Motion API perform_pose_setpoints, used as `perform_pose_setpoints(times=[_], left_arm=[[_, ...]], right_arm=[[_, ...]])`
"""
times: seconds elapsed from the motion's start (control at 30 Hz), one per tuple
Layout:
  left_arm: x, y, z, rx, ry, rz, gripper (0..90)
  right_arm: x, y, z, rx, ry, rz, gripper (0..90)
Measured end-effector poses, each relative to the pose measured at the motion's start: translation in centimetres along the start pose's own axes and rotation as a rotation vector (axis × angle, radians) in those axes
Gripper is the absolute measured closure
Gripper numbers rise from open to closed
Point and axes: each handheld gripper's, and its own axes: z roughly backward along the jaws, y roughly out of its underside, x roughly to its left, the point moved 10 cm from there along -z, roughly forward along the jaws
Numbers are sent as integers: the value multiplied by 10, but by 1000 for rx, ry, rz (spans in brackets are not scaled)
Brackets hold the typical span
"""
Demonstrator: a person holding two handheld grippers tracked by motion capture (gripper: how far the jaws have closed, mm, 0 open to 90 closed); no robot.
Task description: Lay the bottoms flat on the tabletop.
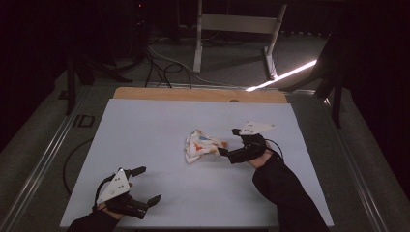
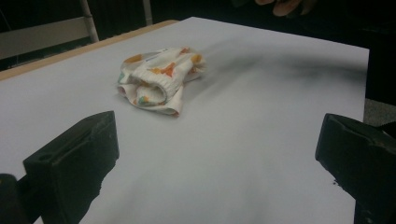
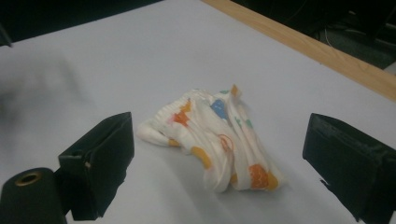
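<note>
high view: small crumpled garment (image 1: 200, 145), soft white knit with ribbed cuff edge and orange, blue, green prints, bunched into a lumpy heap near table (image 1: 145, 125) centre, slightly toward 3 o'clock. table covered by smooth pale sheet, bare wooden strip along the 12 o'clock edge. right gripper (image 1: 229, 141) just beside the garment at its 3 o'clock side, blocky matte black fingers (image 3: 100, 156) spread wide, garment lying between and ahead of them, touching cannot be told. left gripper (image 1: 145, 184) near the 7 o'clock corner, well apart from the garment, fingers (image 2: 77, 158) spread wide, holding nothing.
</note>
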Motion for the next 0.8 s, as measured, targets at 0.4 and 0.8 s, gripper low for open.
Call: perform_pose_setpoints(times=[0.4, 0.8], left_arm=[[-1, 1, -1, 1, 7, 4, 1], [-2, 1, -2, 2, 14, 9, 1]], right_arm=[[-21, 17, -37, 80, 57, -38, 279], [-34, 35, -68, 161, 88, -52, 495]])
